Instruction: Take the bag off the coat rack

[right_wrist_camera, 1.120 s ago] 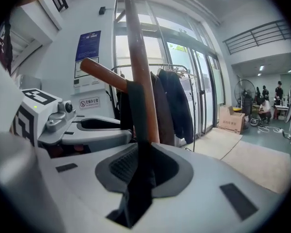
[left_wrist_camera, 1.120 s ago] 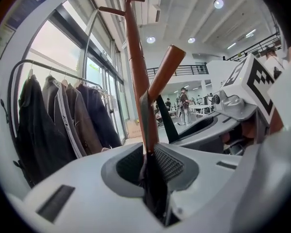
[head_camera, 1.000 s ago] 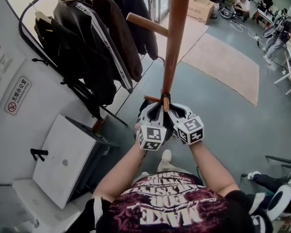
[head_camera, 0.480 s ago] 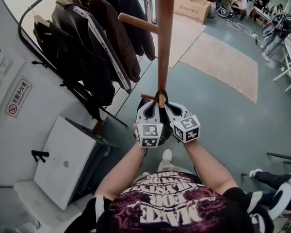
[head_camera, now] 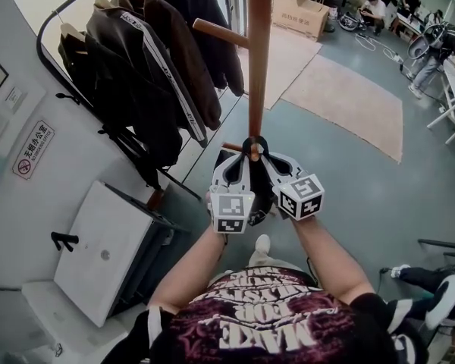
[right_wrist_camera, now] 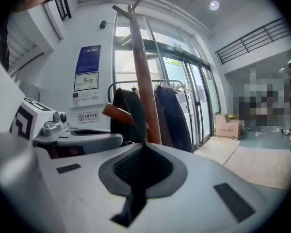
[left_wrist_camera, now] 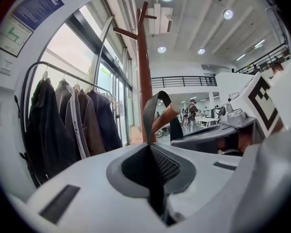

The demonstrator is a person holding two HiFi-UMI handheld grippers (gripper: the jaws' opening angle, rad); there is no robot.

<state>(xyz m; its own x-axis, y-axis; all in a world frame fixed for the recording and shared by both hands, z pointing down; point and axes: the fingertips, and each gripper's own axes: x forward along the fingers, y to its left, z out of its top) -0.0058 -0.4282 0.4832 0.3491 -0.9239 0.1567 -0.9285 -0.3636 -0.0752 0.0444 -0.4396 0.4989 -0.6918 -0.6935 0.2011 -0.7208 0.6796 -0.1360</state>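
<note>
A wooden coat rack pole [head_camera: 258, 59] rises in front of me. The bag's dark strap [head_camera: 252, 142] loops over a low peg [head_camera: 233, 148]. The dark bag [head_camera: 261, 197] hangs under it, mostly hidden between my hands. My left gripper [head_camera: 241, 162] and right gripper [head_camera: 267, 162] meet at the peg from either side. In the left gripper view the left gripper [left_wrist_camera: 153, 165] is shut on the strap [left_wrist_camera: 149, 114], just below the peg [left_wrist_camera: 166, 119]. The right gripper [right_wrist_camera: 143, 168] is likewise shut on the strap [right_wrist_camera: 136, 116] beside the pole [right_wrist_camera: 144, 81].
A clothes rail with several dark jackets [head_camera: 148, 74] stands at the left, close to the pole. A white cabinet [head_camera: 106, 249] sits below it by the wall. A beige rug [head_camera: 353, 97], a cardboard box [head_camera: 302, 10] and several people lie farther off at the right.
Both grippers stay at the low peg and their jaws have drawn together on the strap. The hands and the head view have shifted only slightly.
</note>
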